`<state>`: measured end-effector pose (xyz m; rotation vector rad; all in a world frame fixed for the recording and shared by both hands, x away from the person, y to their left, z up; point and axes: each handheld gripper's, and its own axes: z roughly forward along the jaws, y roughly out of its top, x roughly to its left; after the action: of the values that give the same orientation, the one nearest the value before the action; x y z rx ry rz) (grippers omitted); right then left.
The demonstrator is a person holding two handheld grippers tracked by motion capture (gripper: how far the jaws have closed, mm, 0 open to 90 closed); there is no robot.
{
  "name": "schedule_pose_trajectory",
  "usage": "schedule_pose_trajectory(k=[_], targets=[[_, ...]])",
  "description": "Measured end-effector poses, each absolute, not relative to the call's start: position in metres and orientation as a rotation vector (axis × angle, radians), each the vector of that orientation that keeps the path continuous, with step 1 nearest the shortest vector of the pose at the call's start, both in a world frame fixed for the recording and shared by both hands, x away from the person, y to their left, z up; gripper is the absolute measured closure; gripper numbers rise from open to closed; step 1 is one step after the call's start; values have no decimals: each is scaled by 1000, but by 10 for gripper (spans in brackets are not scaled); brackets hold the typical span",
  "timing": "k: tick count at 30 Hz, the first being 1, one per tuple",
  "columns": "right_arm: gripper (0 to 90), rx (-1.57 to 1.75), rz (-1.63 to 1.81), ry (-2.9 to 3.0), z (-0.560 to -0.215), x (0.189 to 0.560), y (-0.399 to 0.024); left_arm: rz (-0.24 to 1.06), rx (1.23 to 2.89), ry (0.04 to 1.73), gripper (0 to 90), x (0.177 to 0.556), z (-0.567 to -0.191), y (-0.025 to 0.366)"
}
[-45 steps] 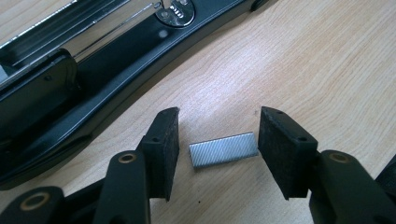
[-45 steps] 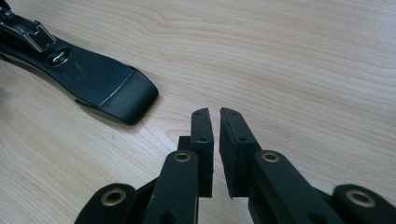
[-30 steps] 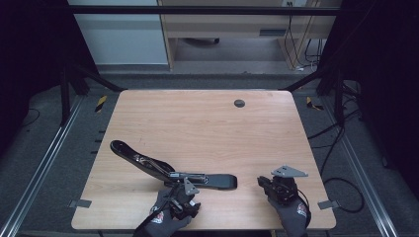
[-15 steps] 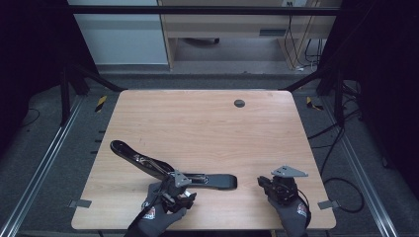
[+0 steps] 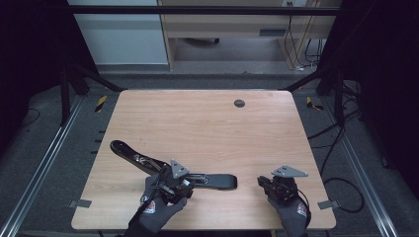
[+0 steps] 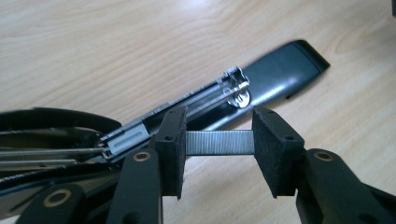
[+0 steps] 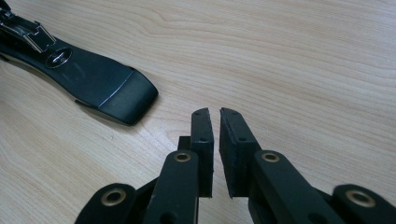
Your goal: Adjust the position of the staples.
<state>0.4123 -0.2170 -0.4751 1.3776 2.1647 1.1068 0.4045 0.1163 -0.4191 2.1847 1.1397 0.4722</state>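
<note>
The left gripper is now higher over the opened black stapler than one second ago, and it sits a little more toward the person. The silver strip of staples between its jaws rises with it.

A pale wooden counter with rounded corners stands on grey carpeted floor. Behind it sit a white cabinet and a light wooden desk; black cables trail at right.

table evenly lit, surroundings dark, perhaps underexposed.
</note>
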Motion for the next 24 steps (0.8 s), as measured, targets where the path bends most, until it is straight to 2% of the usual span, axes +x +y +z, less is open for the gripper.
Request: schedule_pose_trajectory(k=[11,24], targets=[[843,1376,1109,2166,-475,412,-217,513,2115,1220,559,422,-410,110],[846,1376,1110,2168,-475,412,-217,488,2076,1315,559,438,-414,107]])
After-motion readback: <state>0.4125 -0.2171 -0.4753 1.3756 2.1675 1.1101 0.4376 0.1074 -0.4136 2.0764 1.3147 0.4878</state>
